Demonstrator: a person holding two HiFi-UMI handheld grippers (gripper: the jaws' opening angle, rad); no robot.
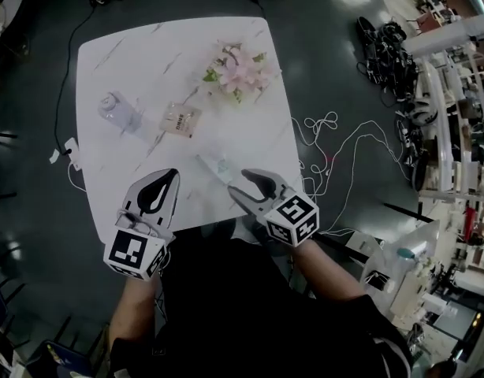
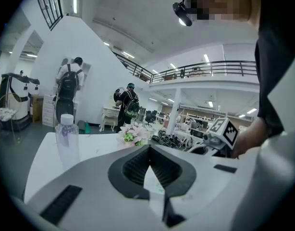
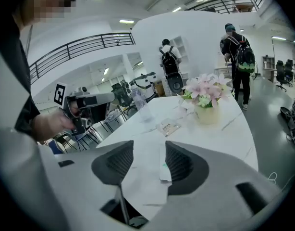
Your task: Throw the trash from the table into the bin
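At the near edge of the table we hold the left gripper, jaws together and empty, and the right gripper, jaws apart. A white wrapper lies just ahead of the right one. Farther off are a tan packet, an upright bottle and flowers.

Ceiling strip lights high above the jaws light the hall evenly and brightly in both gripper views. In the head view the white table ahead of the jaws glares pale against a dim, dark floor with faint reflections. Both gripper views bulge, railings curving, corners black. The jaws, nearest the lens, look soft.
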